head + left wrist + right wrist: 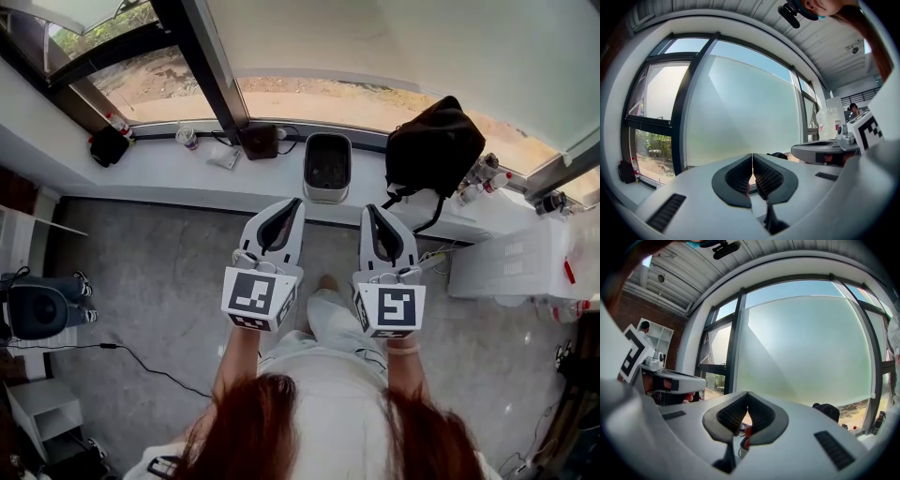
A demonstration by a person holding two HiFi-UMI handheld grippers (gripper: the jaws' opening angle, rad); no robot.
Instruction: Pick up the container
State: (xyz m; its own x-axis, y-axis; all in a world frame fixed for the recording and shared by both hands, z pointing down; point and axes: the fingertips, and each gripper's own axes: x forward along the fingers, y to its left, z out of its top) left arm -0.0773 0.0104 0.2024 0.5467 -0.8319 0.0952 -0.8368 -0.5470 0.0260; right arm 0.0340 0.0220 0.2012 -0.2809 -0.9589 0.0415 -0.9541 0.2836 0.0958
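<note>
Head view: container (327,167) upright on window ledge (169,173), just beside black bag (436,145), ahead of both grippers, untouched. Left gripper (296,202) jaws pressed together, empty; right gripper (368,208) likewise. Container probably rigid, light, smooth-walled; take by rim wall.

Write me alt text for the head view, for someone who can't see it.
Seen from above, a person holds the left claw and right claw, both shut and empty, side by side toward a white container on the windowsill. A black bag sits right of the container.
</note>
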